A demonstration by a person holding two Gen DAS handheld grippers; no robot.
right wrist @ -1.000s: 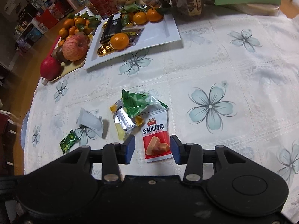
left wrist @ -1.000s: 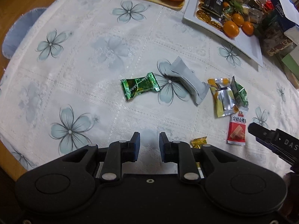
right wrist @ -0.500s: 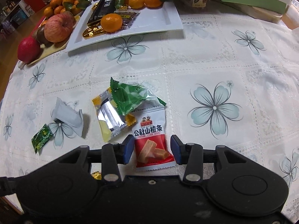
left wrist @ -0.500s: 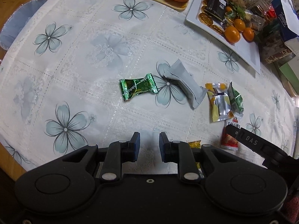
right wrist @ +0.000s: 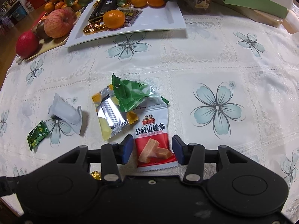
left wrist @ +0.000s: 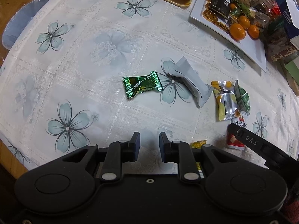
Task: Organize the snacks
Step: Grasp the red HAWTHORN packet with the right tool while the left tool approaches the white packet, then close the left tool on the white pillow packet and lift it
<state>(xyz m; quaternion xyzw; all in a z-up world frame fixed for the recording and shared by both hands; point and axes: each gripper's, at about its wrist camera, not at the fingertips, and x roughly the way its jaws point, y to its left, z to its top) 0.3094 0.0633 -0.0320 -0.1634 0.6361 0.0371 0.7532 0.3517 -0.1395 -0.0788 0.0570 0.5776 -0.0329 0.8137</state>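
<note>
- The right hand-held gripper (right wrist: 152, 149) has come down over the red-and-white snack packet (right wrist: 153, 140); its jaws have just been opening and now straddle the packet without pressing it.
- The left hand-held gripper (left wrist: 149, 147) hovers, jaws slightly apart, nothing between them.
- Six wrapped snacks lie on the bench (left wrist: 93, 59): one dark green candy (left wrist: 142, 86), one grey packet (left wrist: 192, 83), one silver-yellow (left wrist: 225, 100), one light green (right wrist: 133, 95), one red-and-white, one gold, half hidden (left wrist: 198, 143).
- One white tray (right wrist: 168, 21) stands beyond, with three visible tangerines.

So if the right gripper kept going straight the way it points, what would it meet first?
Most likely the red-and-white hawthorn snack packet, lying flat on the tablecloth between the open fingers of the right gripper. Nothing shows in between, though the remaining gap is unclear.
</note>
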